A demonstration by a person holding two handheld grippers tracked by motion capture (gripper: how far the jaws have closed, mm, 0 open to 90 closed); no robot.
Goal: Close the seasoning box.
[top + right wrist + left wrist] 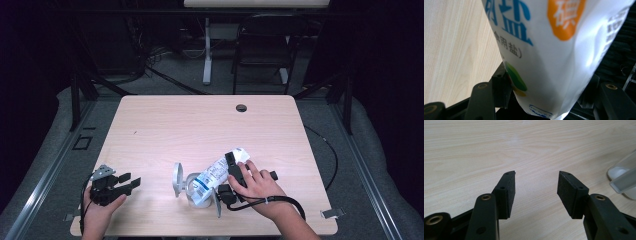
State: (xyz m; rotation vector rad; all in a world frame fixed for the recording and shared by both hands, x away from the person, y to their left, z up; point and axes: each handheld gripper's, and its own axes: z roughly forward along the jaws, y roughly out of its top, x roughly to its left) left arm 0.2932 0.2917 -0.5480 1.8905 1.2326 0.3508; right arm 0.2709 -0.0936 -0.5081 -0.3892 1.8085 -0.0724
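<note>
Table (165, 125): I am seeing pale wood, with a cable hole (241, 108) near the far edge.
On it: a clear container (192, 187) is resting near me.

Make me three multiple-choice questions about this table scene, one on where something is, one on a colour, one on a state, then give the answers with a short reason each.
1. Where does the white bag point its lower end?
A. Into the clear container
B. Onto the chair
C. Off the table's far edge

2. What colour is the large lettering on the bag?
A. Red
B. Blue
C. Black

3. How is the left tool?
A. Shut on the bag
B. Shut on a lid
C. Open, nothing between its pads

Answers: 1 A, the high view shows the tilted bag's lower end at the container's mouth. 2 B, the right gripper view shows blue characters. 3 C, the left gripper view shows bare table between the pads, while the right tool grips the bag.
</note>
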